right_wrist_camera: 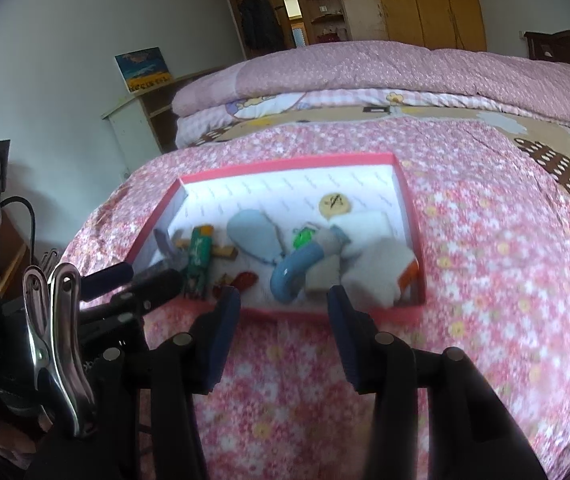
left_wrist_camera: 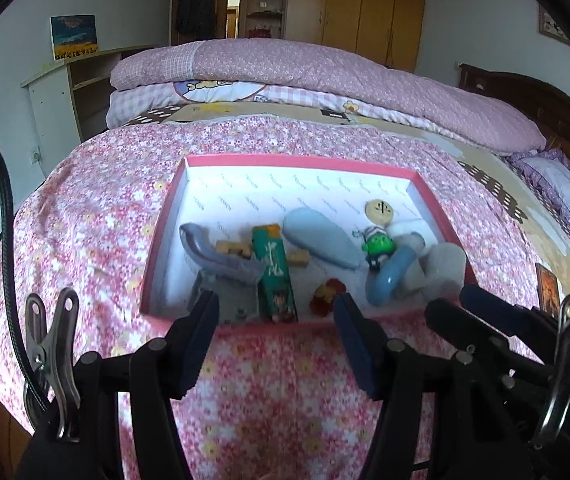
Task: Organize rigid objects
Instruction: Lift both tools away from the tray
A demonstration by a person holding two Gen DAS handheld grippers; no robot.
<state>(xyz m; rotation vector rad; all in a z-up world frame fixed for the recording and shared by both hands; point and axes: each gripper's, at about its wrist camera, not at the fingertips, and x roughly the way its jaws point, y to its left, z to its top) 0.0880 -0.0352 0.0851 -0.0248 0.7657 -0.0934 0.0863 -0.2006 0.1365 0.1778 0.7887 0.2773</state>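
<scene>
Two handheld grippers hover over a flowered bedspread (left_wrist_camera: 97,216), the left gripper (left_wrist_camera: 277,312) spread wide and empty, the right gripper (right_wrist_camera: 283,306) narrower, also empty. Just beyond them, a pink-rimmed box (left_wrist_camera: 297,161) holds a green carton (left_wrist_camera: 275,264), a blue curved tube (left_wrist_camera: 391,274) and a green figurine (left_wrist_camera: 377,245).

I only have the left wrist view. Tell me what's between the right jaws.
Observer: Nothing. The right gripper is open and empty, over the bedspread, just short of the pink box.
Operator: Describe the white object in the near right corner.
Observer: The white object has an orange patch low on its right side, next to the box wall.
Operator: Place my left gripper from there.
Observer: The left gripper shows its tips at the box's near left corner, beside the green carton.
</scene>
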